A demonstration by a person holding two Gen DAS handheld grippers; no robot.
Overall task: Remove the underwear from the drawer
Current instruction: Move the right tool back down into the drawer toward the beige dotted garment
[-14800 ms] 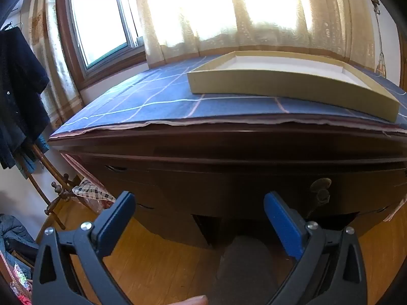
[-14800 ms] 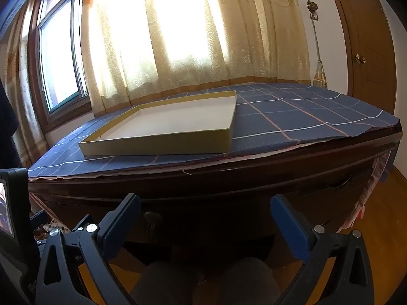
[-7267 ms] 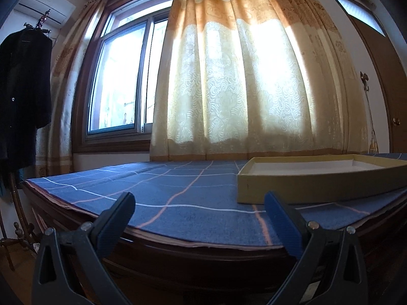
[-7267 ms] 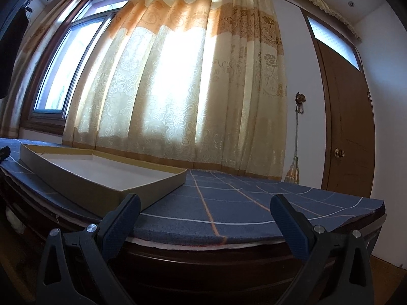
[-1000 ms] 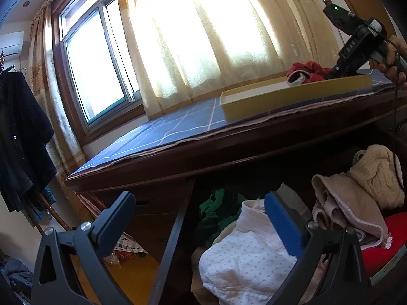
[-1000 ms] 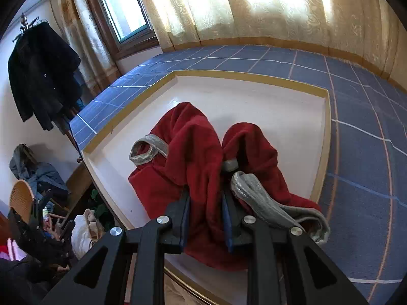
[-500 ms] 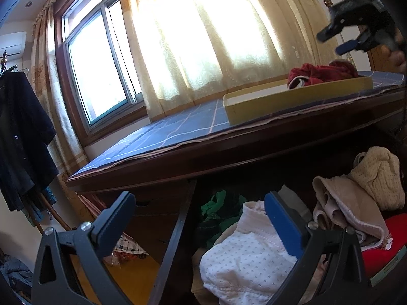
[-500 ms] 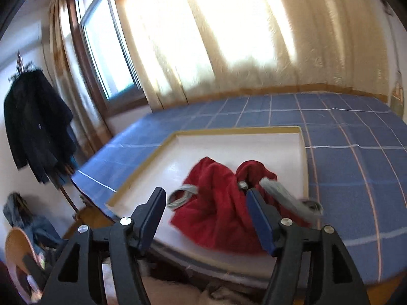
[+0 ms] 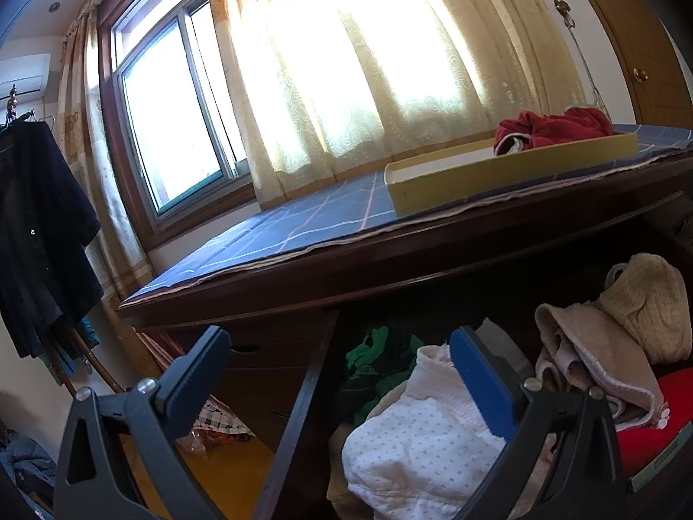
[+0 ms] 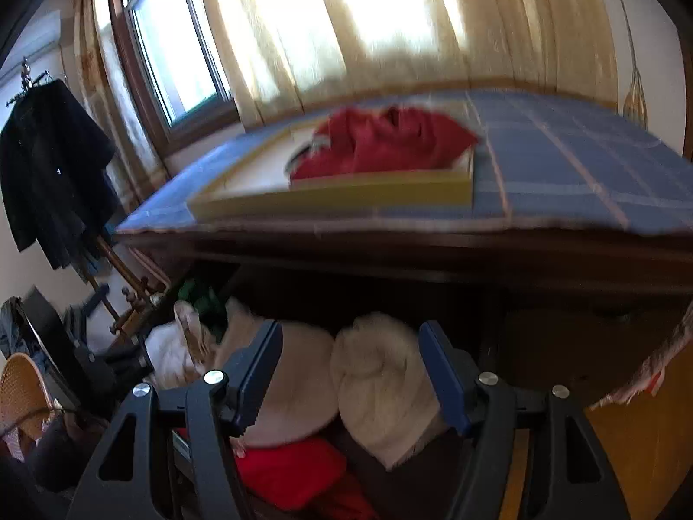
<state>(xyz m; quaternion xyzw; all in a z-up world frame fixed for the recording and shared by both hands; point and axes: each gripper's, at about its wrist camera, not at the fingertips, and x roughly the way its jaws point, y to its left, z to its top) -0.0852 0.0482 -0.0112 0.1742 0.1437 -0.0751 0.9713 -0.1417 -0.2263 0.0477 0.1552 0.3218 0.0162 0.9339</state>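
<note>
Red underwear (image 10: 381,143) lies in the yellow tray (image 10: 338,195) on the desk (image 10: 563,164), upper centre; the right hand-held gripper (image 10: 351,372), jaws just opened, and left hand-held gripper (image 9: 342,368) hover empty over the open drawer (image 9: 299,407).

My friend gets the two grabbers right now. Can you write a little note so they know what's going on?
Left gripper: open, empty, by the open drawer, over the white dotted garment.
Right gripper: open, empty, jaws just opened; aimed at the cream clothes in the drawer.
Done: red underwear lies in the yellow tray on the tabletop.
Left: more clothes remain in the drawer; I cannot tell which are underwear. Probably pick the next piece and move it to the tray.
</note>
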